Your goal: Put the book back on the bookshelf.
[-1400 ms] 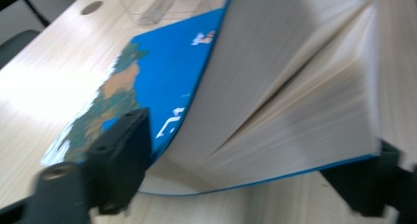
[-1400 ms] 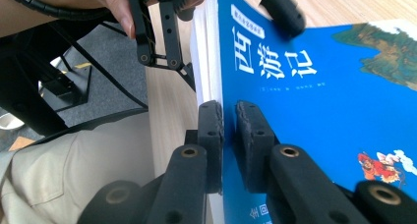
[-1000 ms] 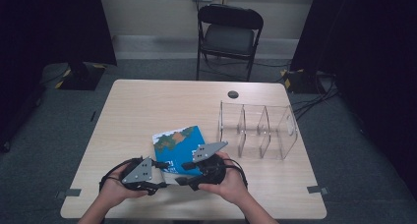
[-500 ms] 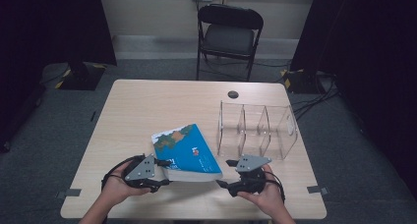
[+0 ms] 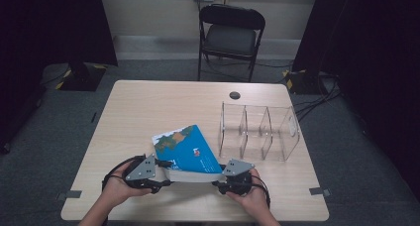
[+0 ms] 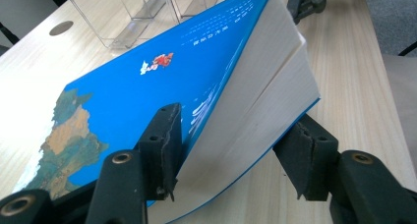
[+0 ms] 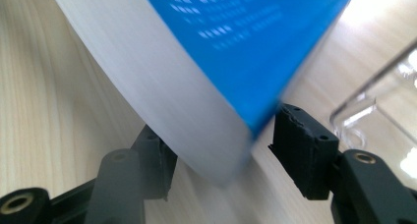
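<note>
Left gripper point(image 5: 159, 172) clamped on blue book point(image 5: 185, 147) at table's point(image 5: 148, 112) near edge for tilting; right gripper point(image 5: 222, 178) closing around opposite corner, grip uncertain.

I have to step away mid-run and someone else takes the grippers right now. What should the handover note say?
Left gripper: jaws closed on the near left corner of the blue book, one pad on the cover, one under the pages.
Right gripper: jaws have just been closing around the book's near right corner; the picture is blurred, so a firm grip cannot be confirmed.
Book: on the table, near edge lifted, just left of the clear divided rack.
Done: book gripped at the left corner and partly raised.
Left: probably secure the right grip, stand the book up and slot it into the rack, whose compartments look empty.
</note>
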`<act>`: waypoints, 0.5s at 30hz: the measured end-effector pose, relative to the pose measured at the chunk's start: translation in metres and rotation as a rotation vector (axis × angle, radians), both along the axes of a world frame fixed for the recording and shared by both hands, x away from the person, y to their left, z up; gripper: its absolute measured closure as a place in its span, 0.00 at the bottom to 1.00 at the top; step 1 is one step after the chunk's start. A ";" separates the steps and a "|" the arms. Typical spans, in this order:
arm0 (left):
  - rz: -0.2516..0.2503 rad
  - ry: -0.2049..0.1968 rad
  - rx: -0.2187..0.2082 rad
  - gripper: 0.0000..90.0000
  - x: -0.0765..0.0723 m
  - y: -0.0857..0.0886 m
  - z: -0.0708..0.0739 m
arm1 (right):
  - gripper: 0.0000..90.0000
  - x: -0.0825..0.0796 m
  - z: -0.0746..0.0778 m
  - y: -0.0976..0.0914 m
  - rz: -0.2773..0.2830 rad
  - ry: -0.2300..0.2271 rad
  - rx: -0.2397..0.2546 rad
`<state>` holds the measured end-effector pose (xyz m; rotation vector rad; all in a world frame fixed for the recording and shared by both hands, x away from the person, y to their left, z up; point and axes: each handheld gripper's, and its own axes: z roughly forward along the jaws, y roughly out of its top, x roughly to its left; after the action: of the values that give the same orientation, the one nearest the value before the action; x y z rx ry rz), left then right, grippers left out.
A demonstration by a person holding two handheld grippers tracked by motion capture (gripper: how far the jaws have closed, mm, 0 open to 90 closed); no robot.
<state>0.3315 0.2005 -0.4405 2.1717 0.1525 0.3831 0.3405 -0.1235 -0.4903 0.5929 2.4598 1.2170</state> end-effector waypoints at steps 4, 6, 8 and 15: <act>0.007 0.020 -0.022 0.52 -0.002 0.001 0.006 | 0.50 0.002 0.001 0.001 -0.034 0.001 0.053; 0.012 0.032 -0.036 0.53 -0.002 0.003 0.012 | 0.50 0.003 0.003 0.000 -0.047 0.010 0.103; 0.015 0.037 -0.036 0.54 -0.003 0.005 0.018 | 0.50 0.004 0.007 -0.001 -0.051 0.018 0.146; 0.008 -0.005 0.039 0.54 -0.008 0.005 0.019 | 0.61 0.003 0.009 0.001 -0.039 0.026 0.151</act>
<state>0.3239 0.2056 -0.4219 2.2087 0.1523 0.3994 0.3436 -0.1224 -0.4817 0.6985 2.3801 1.3970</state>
